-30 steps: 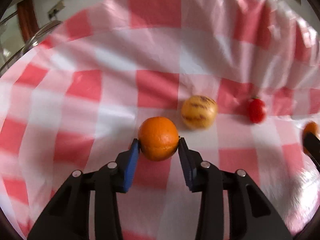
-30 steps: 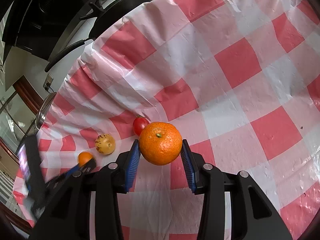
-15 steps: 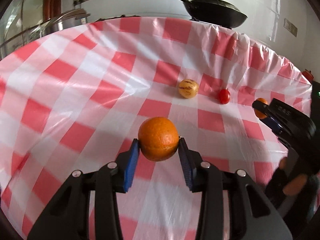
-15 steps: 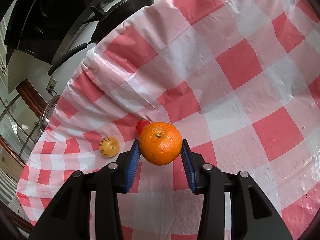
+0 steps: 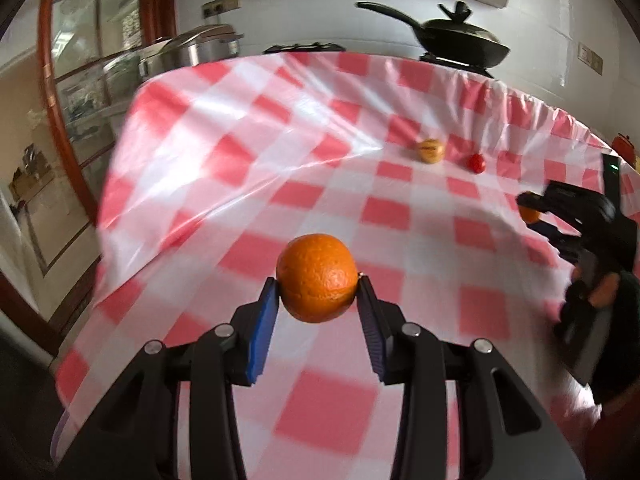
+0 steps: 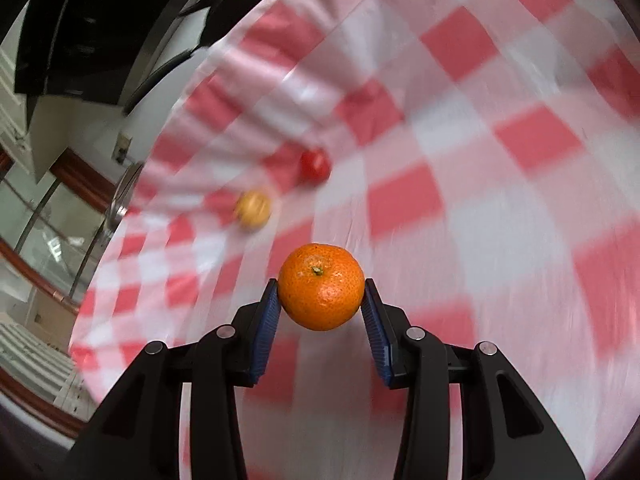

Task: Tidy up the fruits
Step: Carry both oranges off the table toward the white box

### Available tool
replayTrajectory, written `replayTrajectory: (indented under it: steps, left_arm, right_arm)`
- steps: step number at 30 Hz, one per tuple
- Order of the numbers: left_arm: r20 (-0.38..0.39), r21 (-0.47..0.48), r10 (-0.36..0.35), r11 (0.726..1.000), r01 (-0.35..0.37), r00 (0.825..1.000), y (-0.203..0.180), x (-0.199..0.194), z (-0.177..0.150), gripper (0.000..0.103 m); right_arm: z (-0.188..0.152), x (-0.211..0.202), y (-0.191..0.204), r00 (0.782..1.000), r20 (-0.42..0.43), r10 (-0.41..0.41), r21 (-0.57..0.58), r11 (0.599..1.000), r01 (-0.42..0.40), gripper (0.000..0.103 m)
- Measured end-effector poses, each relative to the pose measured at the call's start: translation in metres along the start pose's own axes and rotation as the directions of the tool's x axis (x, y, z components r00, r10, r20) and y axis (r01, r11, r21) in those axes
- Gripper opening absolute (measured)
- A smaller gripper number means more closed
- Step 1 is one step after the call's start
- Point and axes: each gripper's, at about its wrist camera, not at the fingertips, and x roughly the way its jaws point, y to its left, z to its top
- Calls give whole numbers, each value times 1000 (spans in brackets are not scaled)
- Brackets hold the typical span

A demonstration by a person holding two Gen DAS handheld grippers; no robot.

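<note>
My left gripper (image 5: 317, 292) is shut on an orange (image 5: 317, 278) and holds it above the red-and-white checked tablecloth (image 5: 224, 184). My right gripper (image 6: 321, 296) is shut on a tangerine (image 6: 321, 292), stem up, also above the cloth; it shows at the right edge of the left wrist view (image 5: 532, 210). A yellow speckled fruit (image 5: 430, 151) and a small red tomato (image 5: 476, 162) lie side by side far back on the cloth. They also show in the right wrist view, the yellow fruit (image 6: 253, 210) left of the tomato (image 6: 315, 165).
A black lidded pan (image 5: 460, 40) stands behind the table's far edge, and a steel pot (image 5: 192, 50) at the back left. A wood-framed glass door (image 5: 80, 92) is to the left. The cloth hangs over the table's left edge (image 5: 116, 184).
Both grippers have pulled back and risen with their fruit still held. The yellow fruit and tomato now look farther away in both views, and more of the table shows.
</note>
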Motion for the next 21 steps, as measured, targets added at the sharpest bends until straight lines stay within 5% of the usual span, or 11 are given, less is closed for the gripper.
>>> replayTrajectory:
  steps: [9, 16, 21]
  left_arm:
    - [20, -23, 29, 999, -29, 999, 50, -45, -49, 40]
    - [87, -12, 65, 998, -64, 994, 77, -82, -70, 40]
    - [85, -17, 16, 1000, -15, 996, 90, -84, -76, 40]
  right_arm:
    - [-98, -42, 57, 996, -89, 31, -173, 984, -46, 41]
    - [-165, -62, 105, 986, -162, 29, -376, 922, -89, 41]
    - [-190, -62, 124, 983, -180, 38, -451, 885, -117, 41]
